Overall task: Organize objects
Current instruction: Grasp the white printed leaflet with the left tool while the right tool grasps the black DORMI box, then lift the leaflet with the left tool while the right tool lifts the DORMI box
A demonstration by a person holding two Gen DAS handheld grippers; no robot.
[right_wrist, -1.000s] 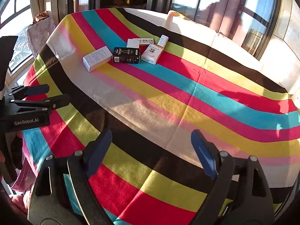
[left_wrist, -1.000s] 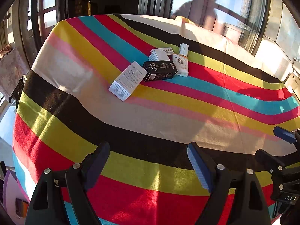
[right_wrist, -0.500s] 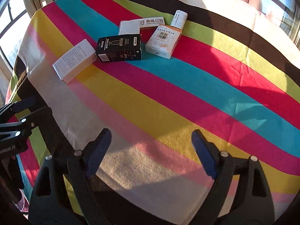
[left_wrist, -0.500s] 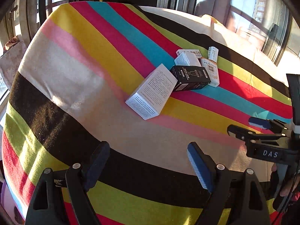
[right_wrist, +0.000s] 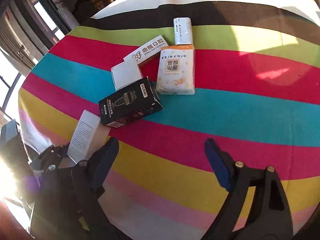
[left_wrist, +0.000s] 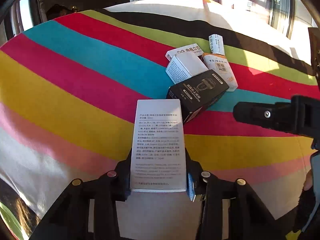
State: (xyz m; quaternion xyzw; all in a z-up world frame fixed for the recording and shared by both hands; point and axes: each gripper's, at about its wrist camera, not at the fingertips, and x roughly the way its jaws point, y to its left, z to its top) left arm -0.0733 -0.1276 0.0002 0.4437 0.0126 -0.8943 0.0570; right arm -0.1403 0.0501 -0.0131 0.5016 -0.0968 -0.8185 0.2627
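A long white box with printed text (left_wrist: 158, 140) lies on the striped tablecloth (left_wrist: 60, 84), and my left gripper (left_wrist: 158, 172) is closing its jaws, both pads against the box's near end. Touching the box's far end is a black box (left_wrist: 197, 94). Behind that lie a small white box (left_wrist: 186, 68), a flat dental box (left_wrist: 188, 51), an orange-and-white tissue pack (left_wrist: 220, 70) and a slim white pack (left_wrist: 216, 44). My right gripper (right_wrist: 160, 152) hangs open over the cloth, nearer than the black box (right_wrist: 130, 104), with nothing between its fingers. The long white box (right_wrist: 84, 136) sits at its left.
The right gripper's dark finger (left_wrist: 280, 116) juts in from the right in the left wrist view. The round table's edge (right_wrist: 66, 34) curves behind the boxes, with window frames beyond. Bare striped cloth (right_wrist: 250, 108) lies to the right of the cluster.
My left gripper moved forward to the long white box and closed around its near end. My right gripper came closer to the boxes and rolled, still open.
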